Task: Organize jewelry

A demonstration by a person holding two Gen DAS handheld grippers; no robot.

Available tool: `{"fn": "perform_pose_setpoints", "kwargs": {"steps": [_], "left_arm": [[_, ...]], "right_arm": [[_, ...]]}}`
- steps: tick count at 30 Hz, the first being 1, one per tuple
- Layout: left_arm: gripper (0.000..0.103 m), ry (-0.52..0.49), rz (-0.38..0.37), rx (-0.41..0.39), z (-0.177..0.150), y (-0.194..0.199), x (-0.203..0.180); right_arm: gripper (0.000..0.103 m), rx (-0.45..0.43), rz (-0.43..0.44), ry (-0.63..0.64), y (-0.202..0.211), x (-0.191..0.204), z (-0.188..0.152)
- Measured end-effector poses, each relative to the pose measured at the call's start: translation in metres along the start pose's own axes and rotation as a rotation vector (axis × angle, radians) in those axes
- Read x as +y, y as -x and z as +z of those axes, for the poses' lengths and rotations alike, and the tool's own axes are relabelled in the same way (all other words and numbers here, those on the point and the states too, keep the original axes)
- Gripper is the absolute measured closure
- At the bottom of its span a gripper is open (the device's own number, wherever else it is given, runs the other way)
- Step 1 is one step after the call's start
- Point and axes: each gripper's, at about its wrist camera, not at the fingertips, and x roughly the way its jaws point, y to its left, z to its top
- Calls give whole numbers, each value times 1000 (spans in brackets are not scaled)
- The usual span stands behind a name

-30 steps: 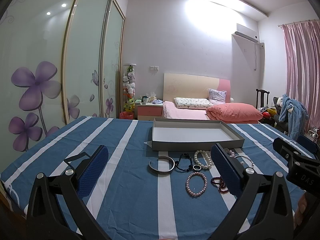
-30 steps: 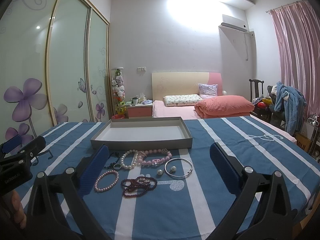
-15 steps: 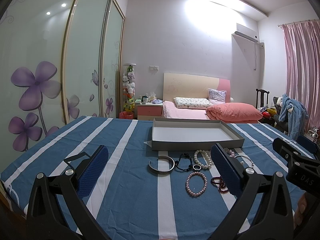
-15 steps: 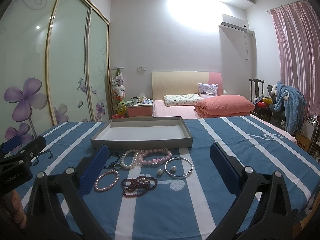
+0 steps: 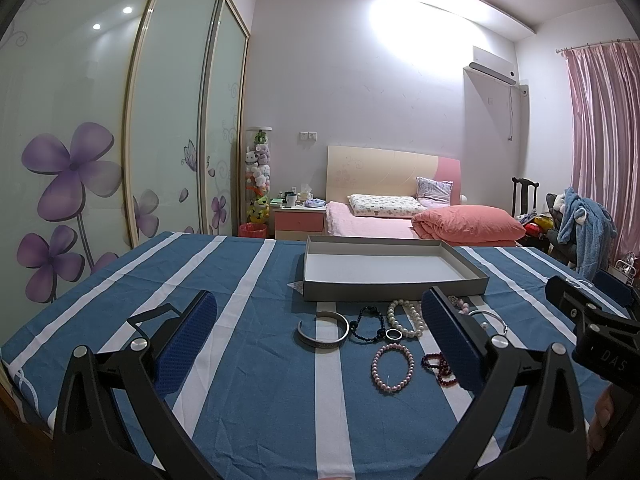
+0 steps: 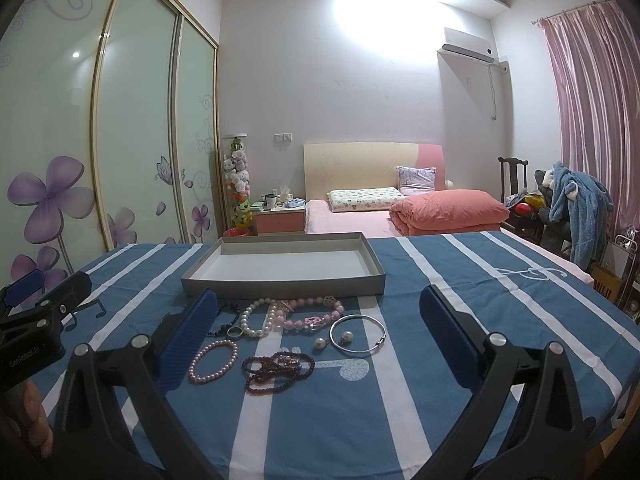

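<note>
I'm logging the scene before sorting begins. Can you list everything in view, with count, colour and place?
Tray: 1, grey, white inside, empty, behind the jewelry.
Open cuff bangle: 1, silver, leftmost piece.
Dark bead bracelet: 1, black, right of the cuff.
Ring: 1, silver, beside the white pearl strand.
White pearl strand: 1, near the tray.
Pink bead necklace: 1, right of the pearls.
Thin bangle: 1, silver, rightmost.
Loose pearls: 2, white, by the thin bangle.
Pink pearl bracelet: 1, front left.
Dark red bead strand: 1, front centre.
Tablecloth: 1, blue with white stripes.
Bed: 1, pink, background.
Left gripper: fingers open, empty.
Right gripper: fingers open, empty.
</note>
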Motion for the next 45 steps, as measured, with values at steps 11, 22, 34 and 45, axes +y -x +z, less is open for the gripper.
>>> {"fn": "perform_pose_setpoints", "kwargs": {"steps": [11, 22, 34, 45], "left_arm": [[2, 0, 1, 0, 0, 0, 0], [2, 0, 1, 2, 0, 0, 0], [2, 0, 1, 4, 0, 0, 0], [2, 20, 2, 90, -15, -22, 9]], "right_arm": [[4, 1, 0, -1, 0, 0, 0], [4, 2, 0, -1, 0, 1, 0], [4, 3, -1, -1, 0, 1, 0], [4, 97, -5, -45, -17, -11, -2]]}}
